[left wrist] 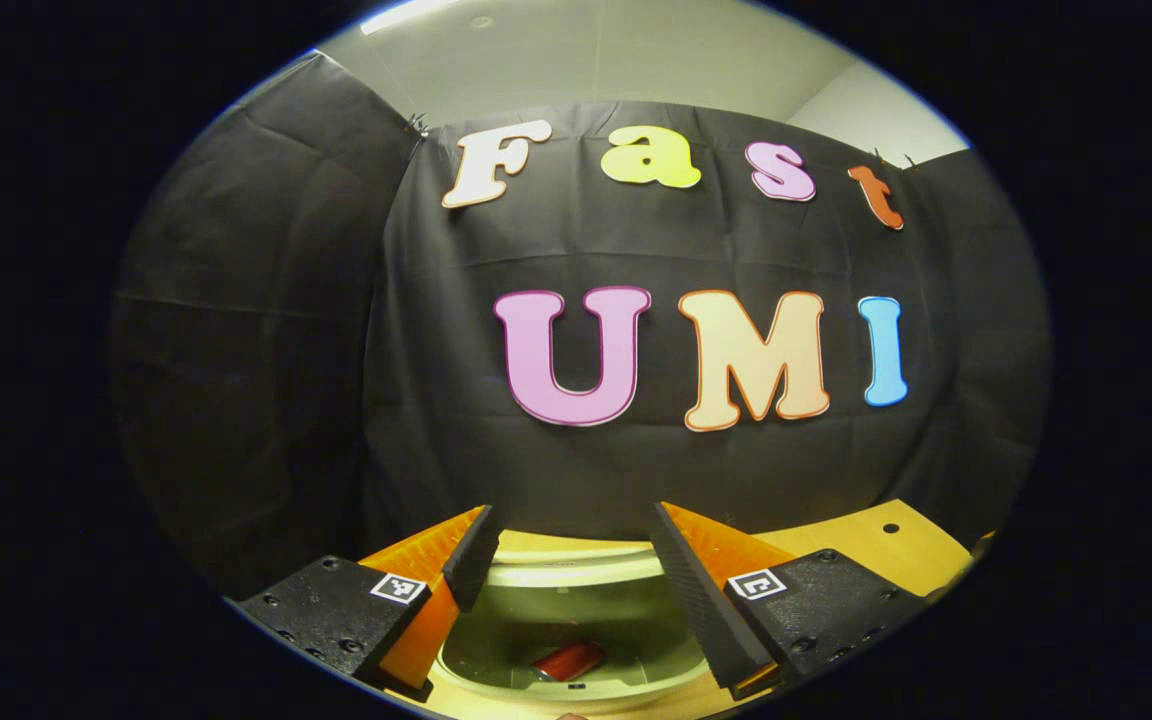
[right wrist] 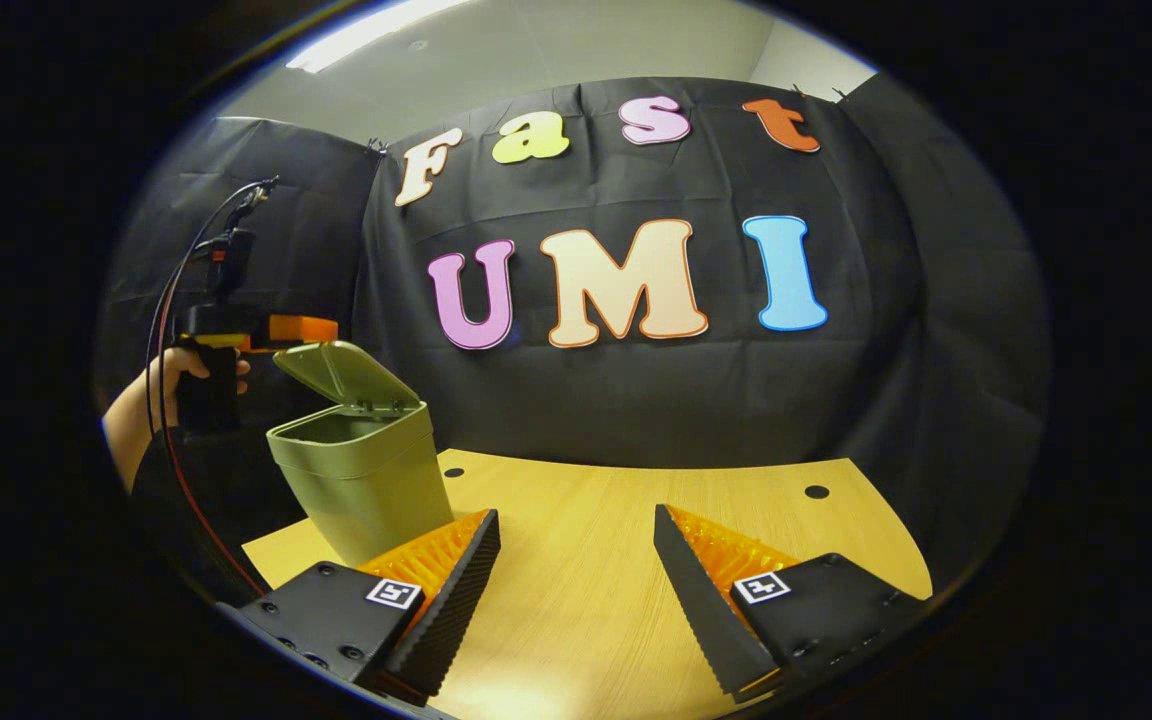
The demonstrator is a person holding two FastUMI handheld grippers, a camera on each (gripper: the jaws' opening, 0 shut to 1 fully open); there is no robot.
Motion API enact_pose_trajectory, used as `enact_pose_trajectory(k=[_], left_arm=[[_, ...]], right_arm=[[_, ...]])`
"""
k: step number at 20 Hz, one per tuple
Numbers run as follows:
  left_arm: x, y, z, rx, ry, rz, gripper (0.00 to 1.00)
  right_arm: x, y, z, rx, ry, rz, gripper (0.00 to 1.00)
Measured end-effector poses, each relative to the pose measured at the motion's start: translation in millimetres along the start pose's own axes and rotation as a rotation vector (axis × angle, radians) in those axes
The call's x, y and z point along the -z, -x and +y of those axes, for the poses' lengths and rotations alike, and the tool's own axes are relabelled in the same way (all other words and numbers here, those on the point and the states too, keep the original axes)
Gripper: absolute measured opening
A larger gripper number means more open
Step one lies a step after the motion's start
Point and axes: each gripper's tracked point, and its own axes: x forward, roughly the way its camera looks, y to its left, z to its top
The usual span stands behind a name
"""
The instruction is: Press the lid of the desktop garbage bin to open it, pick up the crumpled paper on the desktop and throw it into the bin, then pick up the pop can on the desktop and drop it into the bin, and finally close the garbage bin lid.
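Fingers of the left gripper (left wrist: pixel 576 590) spread wide and empty above the open bin (left wrist: pixel 576 640), the pop can (left wrist: pixel 568 661) lying on its side inside, long axis roughly left-right. Right gripper (right wrist: pixel 576 590) likewise gapes empty over the bench (right wrist: pixel 616 560). Farther off, the lid (right wrist: pixel 341 372) stands tilted up; closing it seems the remaining step.

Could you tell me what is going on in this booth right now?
A person is clearing a desk with two hand-held grippers. The left gripper hangs open directly above the open bin, and a red can lies inside it. In the right gripper view the lid stands tilted up, with the person's hand holding the left gripper beside it. The right gripper is open and empty over the table. The lid is not yet closed.
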Motion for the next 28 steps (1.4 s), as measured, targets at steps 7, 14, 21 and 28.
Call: enact_pose_trajectory(k=[7, 14, 21, 28], left_arm=[[51.8, 13.6, -3.9, 0.008, 0.01, 0.053, 0.94], [84.8, 16.4, -2.5, 0.007, 0.037, 0.11, 0.93], [100.7, 17.3, -5.5, 0.011, -0.001, 0.136, 0.94], [113.9, 16.0, -8.7, 0.004, -0.004, 0.175, 0.94]], right_arm=[[7.0, -2.5, 11.1, -0.049, 0.033, 0.025, 0.97], [16.7, -7.5, 21.4, -0.07, 0.049, 0.055, 0.97], [23.9, -17.6, 30.4, -0.075, 0.041, 0.075, 0.97], [24.2, -25.6, 30.0, -0.059, 0.0, 0.072, 0.96]])
